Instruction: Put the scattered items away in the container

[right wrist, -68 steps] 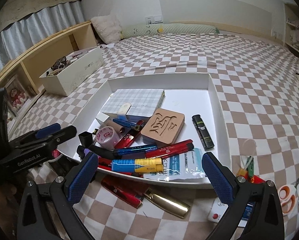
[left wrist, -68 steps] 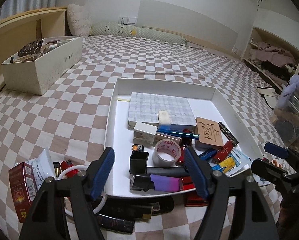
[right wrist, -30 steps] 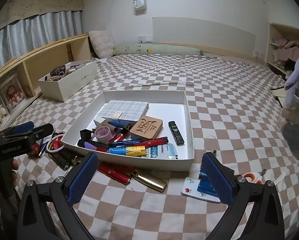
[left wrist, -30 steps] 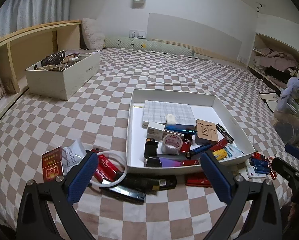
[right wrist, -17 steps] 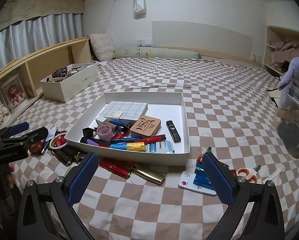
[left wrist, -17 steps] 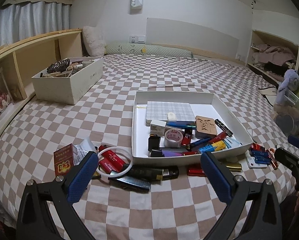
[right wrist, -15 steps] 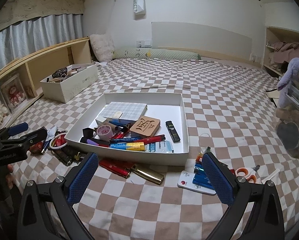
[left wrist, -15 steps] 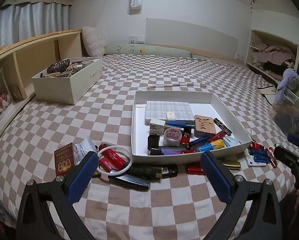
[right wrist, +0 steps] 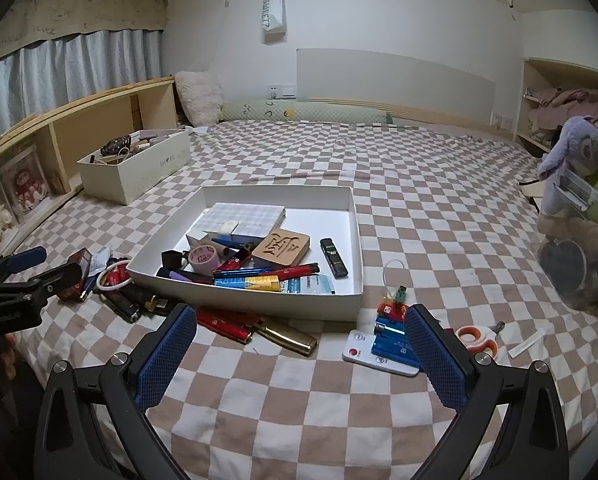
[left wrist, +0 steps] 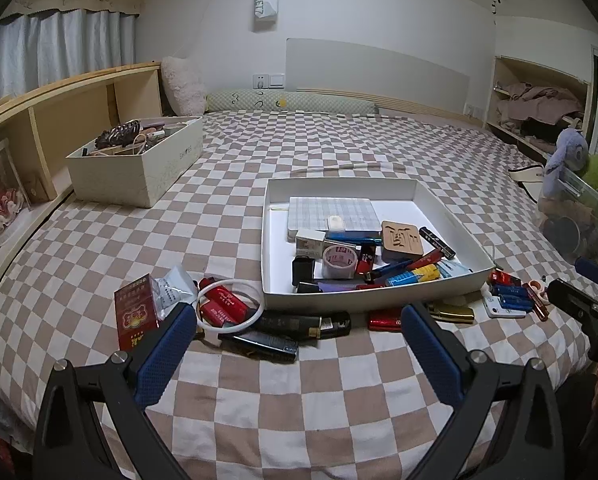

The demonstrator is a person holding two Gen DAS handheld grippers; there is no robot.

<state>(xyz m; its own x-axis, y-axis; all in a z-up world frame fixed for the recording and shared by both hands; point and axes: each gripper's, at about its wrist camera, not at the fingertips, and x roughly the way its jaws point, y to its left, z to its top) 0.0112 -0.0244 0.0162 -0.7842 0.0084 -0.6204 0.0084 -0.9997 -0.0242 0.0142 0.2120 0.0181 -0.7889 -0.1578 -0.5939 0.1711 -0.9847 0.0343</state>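
Note:
A white tray (left wrist: 373, 299) (right wrist: 355, 204) sits on the checkered bed and holds a plaid notebook (left wrist: 333, 213), a tape roll (left wrist: 339, 261), a wooden coaster (right wrist: 281, 248), pens and lighters. Loose items lie on the bed around it: a red box (left wrist: 135, 312), a white ring (left wrist: 229, 305), black tubes (left wrist: 299, 325), a gold lighter (right wrist: 285, 338), a white remote (right wrist: 373, 358), blue packs (right wrist: 393, 346) and scissors (right wrist: 477, 338). My left gripper (left wrist: 299, 352) is open and empty, held back before the tray's near edge. My right gripper (right wrist: 299, 352) is open and empty too.
A white shoe box (left wrist: 139, 164) full of small things stands at the back left by a wooden shelf (left wrist: 59, 120). A clear bin with a purple plush toy (right wrist: 575, 160) stands at the right. Pillows lie by the far wall.
Both grippers have pulled back and up from the tray, so much more of the bed shows. The left gripper's jaws have widened. Nothing was picked up.

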